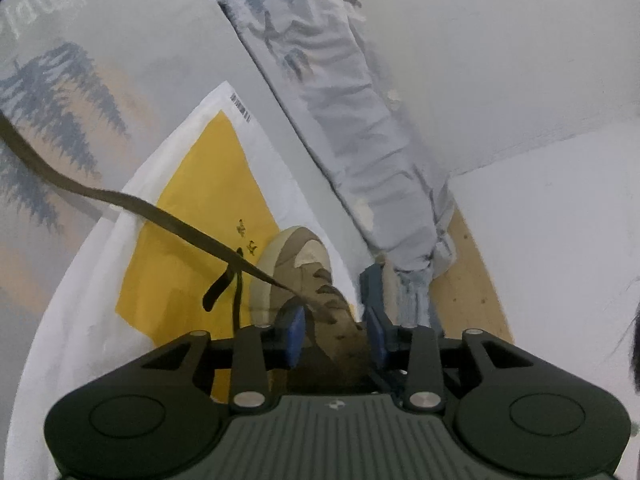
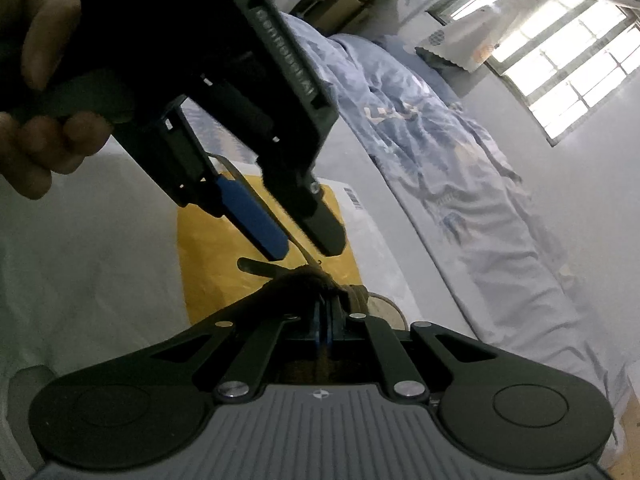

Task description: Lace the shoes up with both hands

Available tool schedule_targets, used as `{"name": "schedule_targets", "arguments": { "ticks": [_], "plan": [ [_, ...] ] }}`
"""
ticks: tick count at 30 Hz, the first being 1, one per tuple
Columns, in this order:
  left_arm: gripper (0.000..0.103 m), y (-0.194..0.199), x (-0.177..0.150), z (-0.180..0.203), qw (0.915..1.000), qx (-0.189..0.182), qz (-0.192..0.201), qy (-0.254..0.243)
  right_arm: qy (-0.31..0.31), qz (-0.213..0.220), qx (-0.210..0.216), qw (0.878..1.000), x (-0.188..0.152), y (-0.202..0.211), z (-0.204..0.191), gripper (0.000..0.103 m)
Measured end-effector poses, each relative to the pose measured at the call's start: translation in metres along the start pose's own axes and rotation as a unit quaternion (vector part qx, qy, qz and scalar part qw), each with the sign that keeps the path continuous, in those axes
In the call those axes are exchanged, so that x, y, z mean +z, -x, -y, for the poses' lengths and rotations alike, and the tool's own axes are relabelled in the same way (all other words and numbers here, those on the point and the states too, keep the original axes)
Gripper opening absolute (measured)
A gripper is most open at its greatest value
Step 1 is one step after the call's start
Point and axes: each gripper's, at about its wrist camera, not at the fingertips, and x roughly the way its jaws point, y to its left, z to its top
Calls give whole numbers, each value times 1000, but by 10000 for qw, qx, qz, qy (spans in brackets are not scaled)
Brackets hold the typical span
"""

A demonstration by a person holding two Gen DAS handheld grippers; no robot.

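While my left claw point(image 1: 336, 334) gapes over the shoe point(image 1: 304, 280) | right claw point(image 2: 325, 322) pinches the lace point(image 2: 308, 260).

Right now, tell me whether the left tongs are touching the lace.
Apart. In the right wrist view the left tongs stand open and the lace passes between the pads with a gap on each side.

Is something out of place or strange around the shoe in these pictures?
The brown lace is not in the eyelets: it stretches far to the left of the tan shoe, off the picture's edge, and a loose end hangs over the yellow sheet.
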Motion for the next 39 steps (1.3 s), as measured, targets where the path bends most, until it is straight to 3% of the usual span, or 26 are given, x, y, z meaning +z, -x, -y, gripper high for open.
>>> {"name": "schedule_targets", "arguments": {
  "ticks": [13, 16, 18, 23, 26, 28, 39],
  "plan": [
    [29, -10, -14, -25, 9900, -188, 152, 1390, -93, 92, -21, 9999, -2, -2, 0, 2],
    [19, -9, -16, -32, 9851, -177, 196, 1699, -123, 104, -22, 9999, -2, -3, 1, 2],
    [19, -10, -18, -34, 9836, -152, 117, 1794, -117, 121, -13, 9999, -5, -6, 7, 2],
    [17, -10, -19, -34, 9836, -162, 119, 1793, -110, 130, -12, 9999, -7, -9, 12, 2],
    [3, -10, -18, -34, 9834, -240, 122, 1794, -101, 132, -19, 9999, -6, -11, 14, 2],
    [0, -9, -18, -32, 9837, -270, 134, 1774, -97, 137, -22, 9999, -6, -11, 14, 3],
    [0, 1, -13, -27, 9863, -128, 386, 1599, -137, 108, -104, 9998, -8, -8, 12, 5]
  ]
}}
